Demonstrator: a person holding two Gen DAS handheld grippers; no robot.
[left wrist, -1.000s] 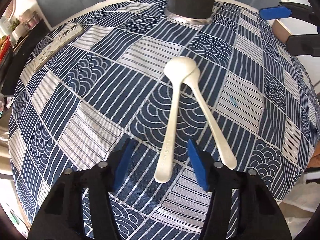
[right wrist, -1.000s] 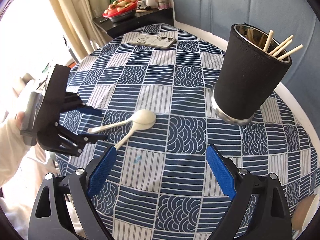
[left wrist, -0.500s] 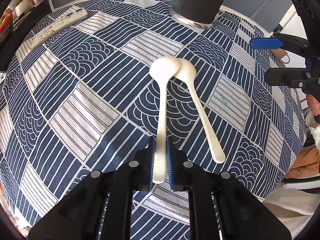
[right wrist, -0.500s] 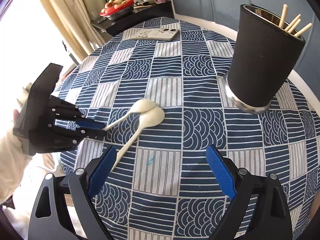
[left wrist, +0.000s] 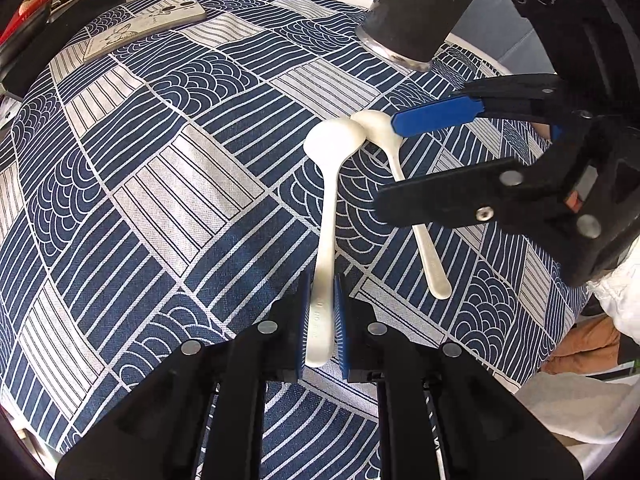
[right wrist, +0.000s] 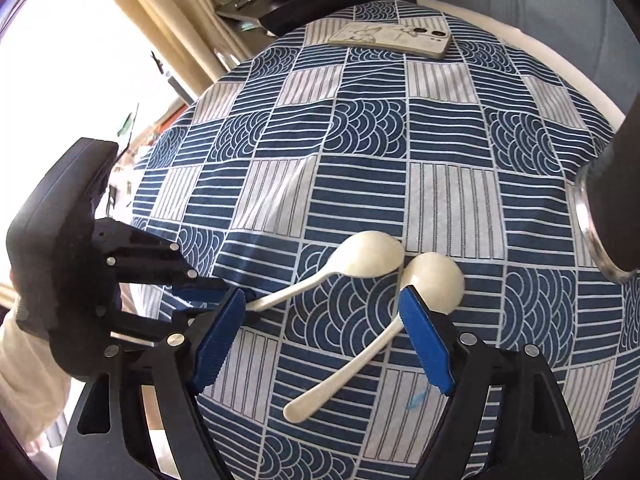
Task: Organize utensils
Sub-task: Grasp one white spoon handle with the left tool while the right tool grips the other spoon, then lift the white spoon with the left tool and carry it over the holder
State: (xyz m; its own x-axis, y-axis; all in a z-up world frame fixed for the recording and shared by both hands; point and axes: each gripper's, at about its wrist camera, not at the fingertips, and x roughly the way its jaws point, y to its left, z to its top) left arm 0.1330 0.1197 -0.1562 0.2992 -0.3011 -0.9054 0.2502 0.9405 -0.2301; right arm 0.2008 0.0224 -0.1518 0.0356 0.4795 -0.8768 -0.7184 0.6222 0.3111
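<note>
2 white spoons lie mid-frame on the cloth (left wrist: pixel 160 208), bowls touching. The left gripper (left wrist: pixel 322 320) pinches spoon 1 (left wrist: pixel 326 216) by its handle. The right gripper (right wrist: pixel 320 344), fingers wide, straddles spoon 2 (right wrist: pixel 360 364). Cup (left wrist: pixel 424 12) at upper right.

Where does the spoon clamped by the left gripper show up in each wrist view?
Left wrist: the clamped spoon runs up the centre, handle between the shut left gripper, bowl touching the other spoon.
Right wrist: it lies left of centre, handle pointing left toward the left gripper.
Shared landmark: the phone at the table's far edge.
</note>
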